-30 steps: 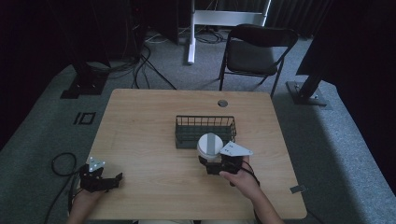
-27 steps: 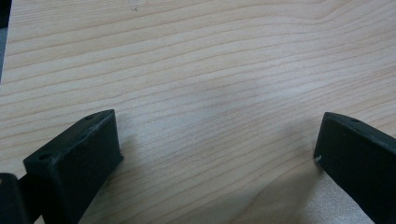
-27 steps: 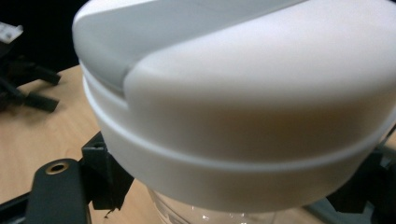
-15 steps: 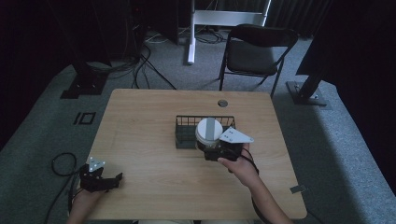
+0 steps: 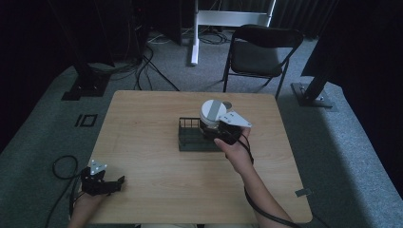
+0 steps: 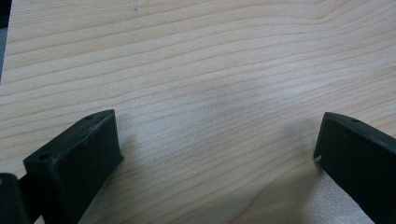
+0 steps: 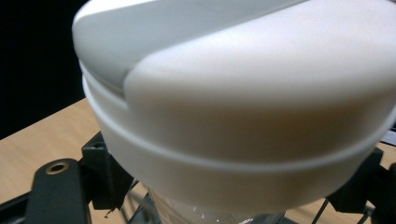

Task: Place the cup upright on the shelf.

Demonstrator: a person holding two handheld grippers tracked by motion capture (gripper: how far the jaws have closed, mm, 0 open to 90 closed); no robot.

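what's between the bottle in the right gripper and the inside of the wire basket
Nothing visible. The right gripper holds the white-lidded bottle above the wire basket, whose top is open; the part of its floor that shows is bare.

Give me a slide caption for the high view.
Right gripper holds a white-lidded container above a black wire basket; left gripper rests open.

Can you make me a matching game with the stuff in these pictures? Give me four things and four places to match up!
Things:
1. white-lidded container
2. wire basket
3. left gripper
4. folding chair

Places:
A. on the floor beyond the table
B. held in the right gripper
C. near the table's front left corner
D. on the middle of the table

Pairs: 1-B, 2-D, 3-C, 4-A
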